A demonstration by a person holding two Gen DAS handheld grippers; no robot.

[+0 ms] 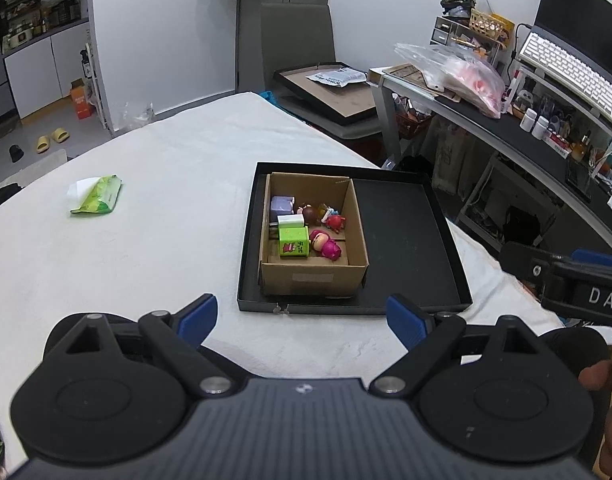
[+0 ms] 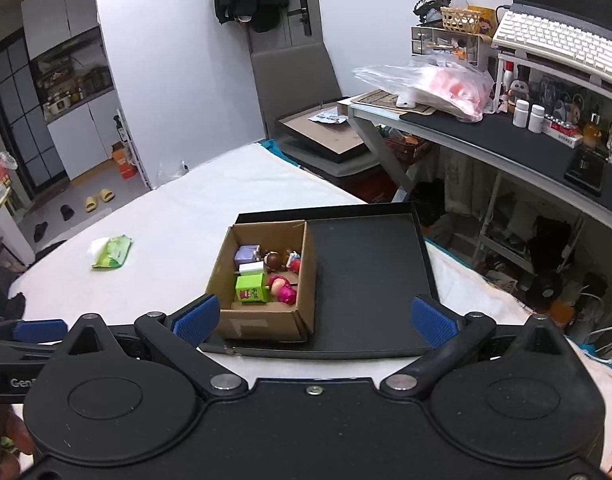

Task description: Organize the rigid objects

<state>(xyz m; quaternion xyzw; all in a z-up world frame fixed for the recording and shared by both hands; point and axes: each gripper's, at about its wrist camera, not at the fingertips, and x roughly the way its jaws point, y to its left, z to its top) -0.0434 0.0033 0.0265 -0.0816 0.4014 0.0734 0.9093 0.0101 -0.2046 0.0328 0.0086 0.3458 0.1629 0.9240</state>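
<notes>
A shallow black rectangular tray [image 1: 410, 232] sits on the white-covered desk [image 1: 146, 220], and an open brown cardboard box [image 1: 314, 276] stands in its left half. Inside the box lie a green cube [image 1: 293, 242], a lilac cube [image 1: 281, 205], a small white block [image 1: 291, 221] and little pink and red toy figures [image 1: 326, 244]. The left gripper [image 1: 302, 318] hovers just short of the tray's near edge, jaws spread wide and empty. The right gripper [image 2: 314, 320] hangs over the tray's near edge, equally wide open, holding nothing. A green tissue packet [image 1: 98, 196] lies well apart to the left.
</notes>
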